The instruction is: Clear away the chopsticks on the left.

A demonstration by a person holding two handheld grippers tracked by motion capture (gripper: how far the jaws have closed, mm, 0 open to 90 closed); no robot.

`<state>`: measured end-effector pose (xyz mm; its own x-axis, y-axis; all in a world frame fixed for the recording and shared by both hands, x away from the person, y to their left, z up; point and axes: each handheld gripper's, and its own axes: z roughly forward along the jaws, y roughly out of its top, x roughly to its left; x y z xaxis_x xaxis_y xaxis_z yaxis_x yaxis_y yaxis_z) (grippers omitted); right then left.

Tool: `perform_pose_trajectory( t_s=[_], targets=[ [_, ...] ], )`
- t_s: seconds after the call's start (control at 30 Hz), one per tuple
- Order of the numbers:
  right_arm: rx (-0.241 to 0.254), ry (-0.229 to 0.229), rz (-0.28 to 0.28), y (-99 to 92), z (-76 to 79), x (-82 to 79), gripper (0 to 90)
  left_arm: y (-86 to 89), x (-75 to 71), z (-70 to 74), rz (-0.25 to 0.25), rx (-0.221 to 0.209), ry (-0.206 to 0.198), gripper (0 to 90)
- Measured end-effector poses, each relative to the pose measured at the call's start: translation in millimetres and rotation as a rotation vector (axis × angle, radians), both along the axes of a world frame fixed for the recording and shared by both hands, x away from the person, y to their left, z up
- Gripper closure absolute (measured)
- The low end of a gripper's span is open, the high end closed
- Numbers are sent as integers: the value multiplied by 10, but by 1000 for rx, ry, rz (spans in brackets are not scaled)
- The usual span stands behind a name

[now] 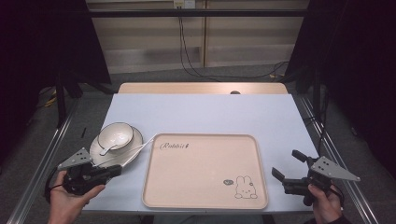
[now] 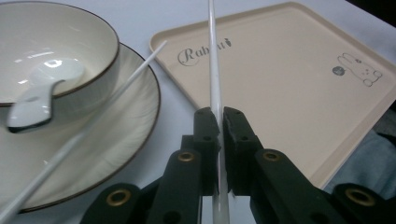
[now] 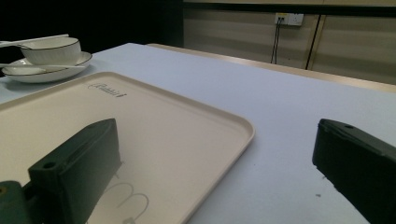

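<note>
My left gripper (image 1: 116, 170) (image 2: 219, 114) sits at the table's near left, shut on a thin white chopstick (image 2: 213, 56) that points forward over the corner of the beige rabbit tray (image 1: 201, 172). A second white chopstick (image 2: 93, 121) lies slanted across the cream plate (image 1: 95, 149). On that plate stands a dark-rimmed bowl (image 1: 116, 133) with a white spoon (image 1: 109, 148) leaning in it. At the near right, beside the tray's right edge, my right gripper (image 1: 286, 163) (image 3: 215, 135) stands open with nothing between its jaws.
The light blue table top (image 1: 210, 112) stretches behind the tray to a wooden strip at the far edge. Metal rails run along both sides of the table. Cables hang down the back wall.
</note>
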<state>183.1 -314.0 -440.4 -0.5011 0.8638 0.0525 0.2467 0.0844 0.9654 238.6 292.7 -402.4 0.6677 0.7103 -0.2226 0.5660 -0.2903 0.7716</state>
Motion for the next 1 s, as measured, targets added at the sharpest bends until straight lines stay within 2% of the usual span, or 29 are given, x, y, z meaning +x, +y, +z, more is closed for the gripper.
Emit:
perform_pose_trajectory(
  t_s=[0.1,0.17,0.2,0.23,0.3,0.33,0.4,0.47,0.5,0.57,0.67,0.73,0.8,0.87,0.9,1.0],
  targets=[
    [0,-1,1,-1,0,2,4,-116,-31,0,41,-4,15,848],
    [-1,-1,3,1,0,3,4,-199,-44,-12,82,-26,33,848],
    [-1,-1,3,1,0,3,4,-199,-44,-12,82,-26,33,847],
    [-2,1,6,3,1,2,4,-297,-43,-33,122,-33,60,847],
    [-8,-4,2,7,2,4,4,-371,-32,-65,142,-34,91,847],
    [-8,-4,2,7,2,4,4,-371,-32,-65,142,-34,91,848],
    [-8,-5,8,9,1,6,4,-466,-10,-103,192,-41,106,847],
    [-6,-5,11,5,0,8,4,-519,14,-124,209,-41,109,847],
    [-7,-5,8,6,0,9,4,-552,28,-138,207,-34,112,847],
    [-7,-5,8,7,0,10,4,-619,45,-164,237,-12,116,847],
    [-7,-5,9,8,0,10,4,-674,59,-186,263,-7,115,847],
    [-7,-6,10,9,0,11,4,-731,84,-203,279,-3,127,847],
    [-6,-3,15,15,0,12,4,-788,121,-222,279,0,157,847],
    [0,1,20,20,1,12,4,-878,158,-273,293,29,174,847],
    [0,1,20,20,1,12,4,-878,158,-273,293,29,174,847],
    [-12,-2,29,13,-2,13,4,-931,190,-337,336,40,197,847]
  ],
)
